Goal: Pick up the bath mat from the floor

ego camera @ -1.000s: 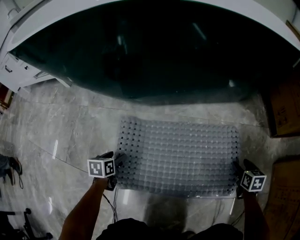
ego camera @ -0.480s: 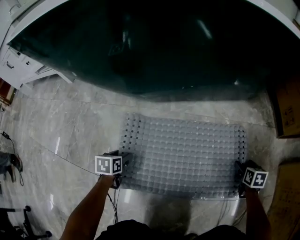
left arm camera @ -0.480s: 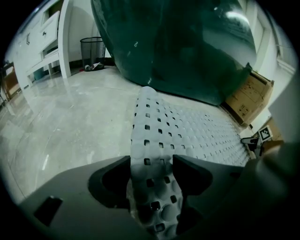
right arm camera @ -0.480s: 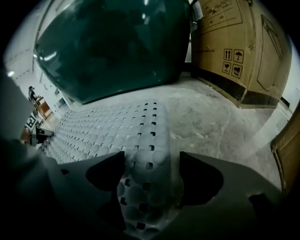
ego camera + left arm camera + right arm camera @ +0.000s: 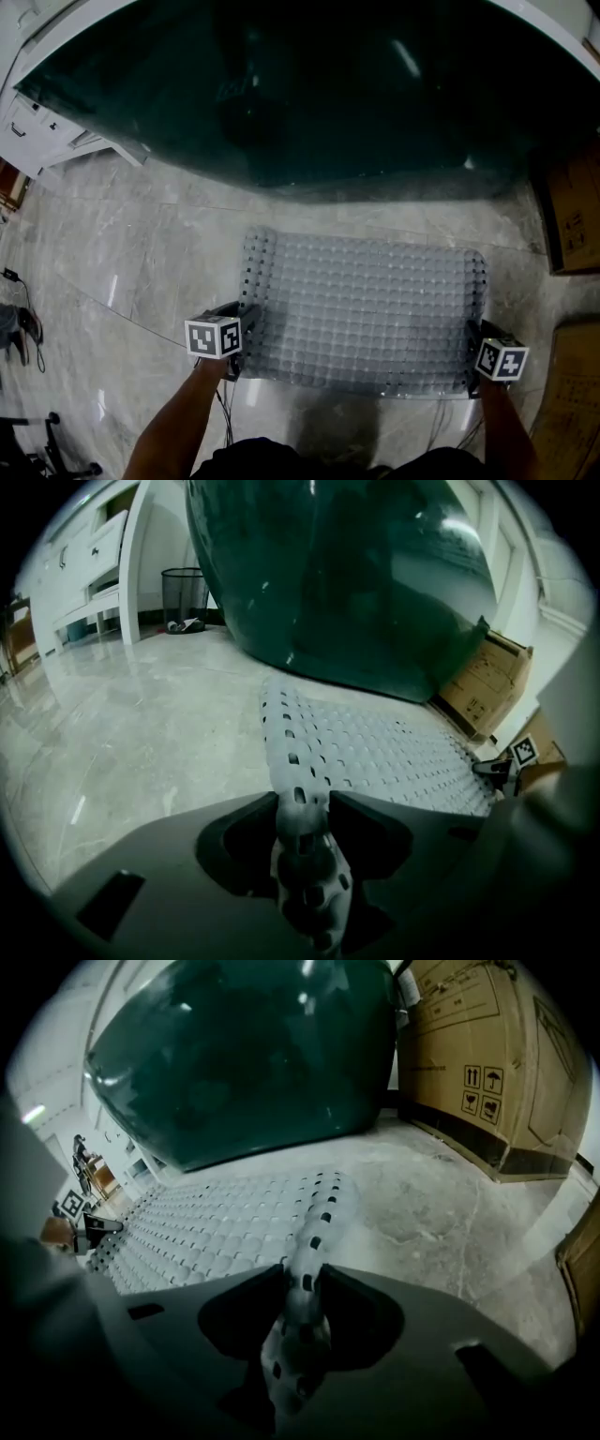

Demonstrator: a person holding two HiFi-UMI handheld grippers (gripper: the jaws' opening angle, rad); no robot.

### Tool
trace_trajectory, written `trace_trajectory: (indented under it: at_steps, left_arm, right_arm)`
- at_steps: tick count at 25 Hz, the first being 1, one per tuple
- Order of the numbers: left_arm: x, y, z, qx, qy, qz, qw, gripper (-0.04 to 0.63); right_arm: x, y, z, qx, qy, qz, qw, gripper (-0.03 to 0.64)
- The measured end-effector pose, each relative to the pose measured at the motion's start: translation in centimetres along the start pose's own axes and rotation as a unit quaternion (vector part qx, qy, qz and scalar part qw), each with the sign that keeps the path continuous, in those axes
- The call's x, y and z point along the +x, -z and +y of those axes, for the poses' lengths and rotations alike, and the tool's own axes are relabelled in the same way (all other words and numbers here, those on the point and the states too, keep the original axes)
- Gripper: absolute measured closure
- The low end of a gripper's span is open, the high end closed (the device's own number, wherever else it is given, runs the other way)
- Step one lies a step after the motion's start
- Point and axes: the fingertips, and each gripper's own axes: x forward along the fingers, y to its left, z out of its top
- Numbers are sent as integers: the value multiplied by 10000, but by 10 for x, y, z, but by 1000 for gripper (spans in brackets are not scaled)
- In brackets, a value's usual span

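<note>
– Two claws, one mat: what has each got?

– My left gripper point(image 5: 302, 810) is closing its jaws on the left short edge of the pale grey, bumpy, perforated rubber bath mat point(image 5: 361, 314). The rim stands pinched between the pads. My right gripper point(image 5: 305, 1286) is closing the same way on the opposite short edge, and nothing else is in either claw.

– And which way does the mat lie from them?

– It lies straight between them. From the left claw it runs out to my right, and from the right claw out to my left. Its long axis goes side to side across my view, roughly parallel to the curved wall of the dark green tub point(image 5: 309, 94) beyond it. It lies flat on the grey marble floor point(image 5: 141, 272), apart from the two nipped rims.

– Is either hand nearer?

– Neither, I'd say. Each holds its own end near the corner closest to me, so I judge the lift needs both rising evenly. The brown cardboard box point(image 5: 572, 216) stands near the right end.
</note>
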Motion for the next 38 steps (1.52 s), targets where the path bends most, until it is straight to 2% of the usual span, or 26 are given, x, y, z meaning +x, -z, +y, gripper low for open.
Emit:
trace_trajectory:
  at_steps: [4, 6, 10, 16, 26, 38]
  left_arm:
    - [-7, -8, -20, 249, 180, -197, 9993, 509]
    - [-12, -13, -26, 353, 195, -305, 9987, 525]
    - [-32, -27, -34, 429, 181, -619, 9970, 531]
    - [-64, -44, -59, 466, 428, -981, 9932, 534]
    - [-126, -72, -87, 399, 510, -1381, 9883, 535]
    - [-225, -126, -131, 423, 481, -1832, 9810, 538]
  right_arm:
    - [-13, -14, 14, -15, -139, -301, 9994, 535]
    - [-20, -19, 22, -3, -269, -450, 9986, 549]
    - [-42, -33, 33, -39, -468, -798, 9957, 558]
    - [-76, -53, 50, -26, -792, -1176, 9899, 561]
    - [-132, -92, 73, -65, -969, -1450, 9847, 563]
    - [-218, -145, 89, 37, -1079, -1672, 9800, 565]
